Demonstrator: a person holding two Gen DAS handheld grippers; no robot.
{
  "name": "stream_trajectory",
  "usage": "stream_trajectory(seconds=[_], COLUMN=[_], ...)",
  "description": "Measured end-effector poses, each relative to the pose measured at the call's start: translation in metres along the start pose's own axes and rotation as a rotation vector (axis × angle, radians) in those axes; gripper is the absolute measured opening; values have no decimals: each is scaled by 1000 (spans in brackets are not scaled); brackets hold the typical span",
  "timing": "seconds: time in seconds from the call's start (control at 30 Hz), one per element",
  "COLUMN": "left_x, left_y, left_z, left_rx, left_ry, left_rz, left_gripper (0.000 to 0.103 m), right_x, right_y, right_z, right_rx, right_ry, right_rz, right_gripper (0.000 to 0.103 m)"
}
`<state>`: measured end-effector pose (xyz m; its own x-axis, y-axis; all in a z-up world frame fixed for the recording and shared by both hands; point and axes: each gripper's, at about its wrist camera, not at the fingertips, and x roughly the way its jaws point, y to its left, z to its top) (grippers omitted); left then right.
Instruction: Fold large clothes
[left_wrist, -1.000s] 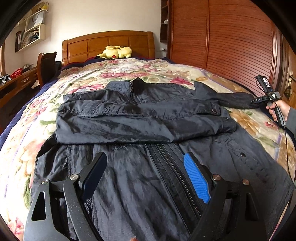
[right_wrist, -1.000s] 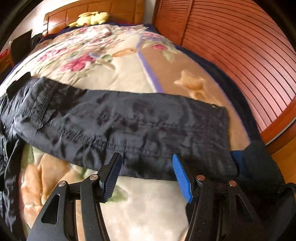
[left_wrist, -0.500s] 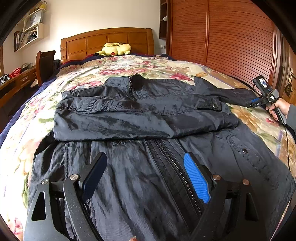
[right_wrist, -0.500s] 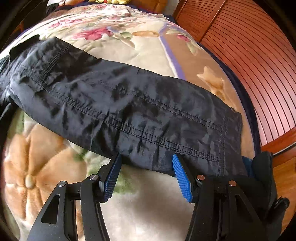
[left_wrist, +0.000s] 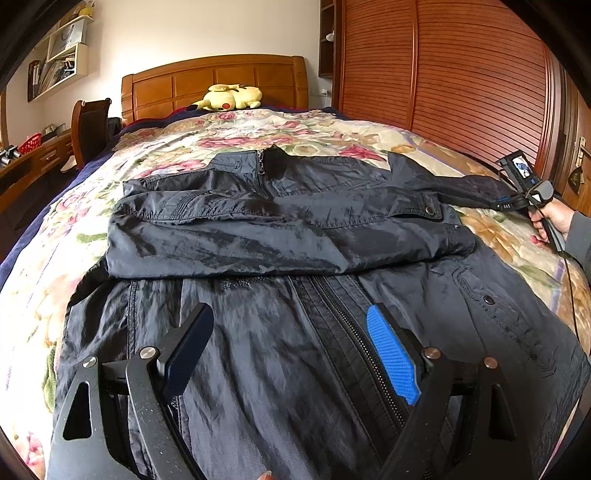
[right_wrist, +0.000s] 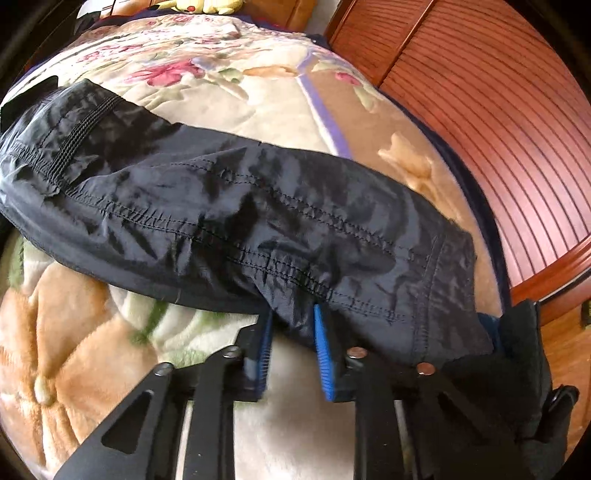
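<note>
A dark jacket lies front up on the bed, its zipper running toward me and one sleeve folded across the chest. My left gripper hovers open over the jacket's lower front, nothing between its fingers. The other sleeve stretches out to the right over the floral blanket. My right gripper is closing its jaws on that sleeve's near edge close to the cuff, and a bunch of fabric is pinched between the blue pads. In the left wrist view the right gripper sits at the sleeve's end, held by a hand.
The floral blanket covers the bed. A yellow plush toy rests by the wooden headboard. Slatted wooden wardrobe doors run along the right. A chair and a desk stand at the left.
My right gripper dropped onto the sleeve and its jaws went from wide apart to pinching the sleeve's near edge. The left gripper and the jacket body stayed put.
</note>
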<state>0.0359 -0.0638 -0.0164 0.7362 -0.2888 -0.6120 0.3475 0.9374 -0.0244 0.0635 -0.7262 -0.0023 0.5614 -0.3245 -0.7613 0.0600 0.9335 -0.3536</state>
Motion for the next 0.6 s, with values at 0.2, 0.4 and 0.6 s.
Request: stream_trajectory(seconds=[0.2,0.4,0.6], left_x=[0,-6,-14], left_y=[0,2,3], left_z=[-1,0,1], left_rx=[2,-12,-14], left_ry=[-1,-30,-48], left_rz=[-1,3,-8], left_gripper=[86,86,86], right_x=[-15,-61,-114], right_y=[10,8,33], right_z=[9,14,17], right_rx=[20,103,87], right_ry=[-71,-248,-402], right_rz=[-61,-90,-61], right_gripper=[9,8,8])
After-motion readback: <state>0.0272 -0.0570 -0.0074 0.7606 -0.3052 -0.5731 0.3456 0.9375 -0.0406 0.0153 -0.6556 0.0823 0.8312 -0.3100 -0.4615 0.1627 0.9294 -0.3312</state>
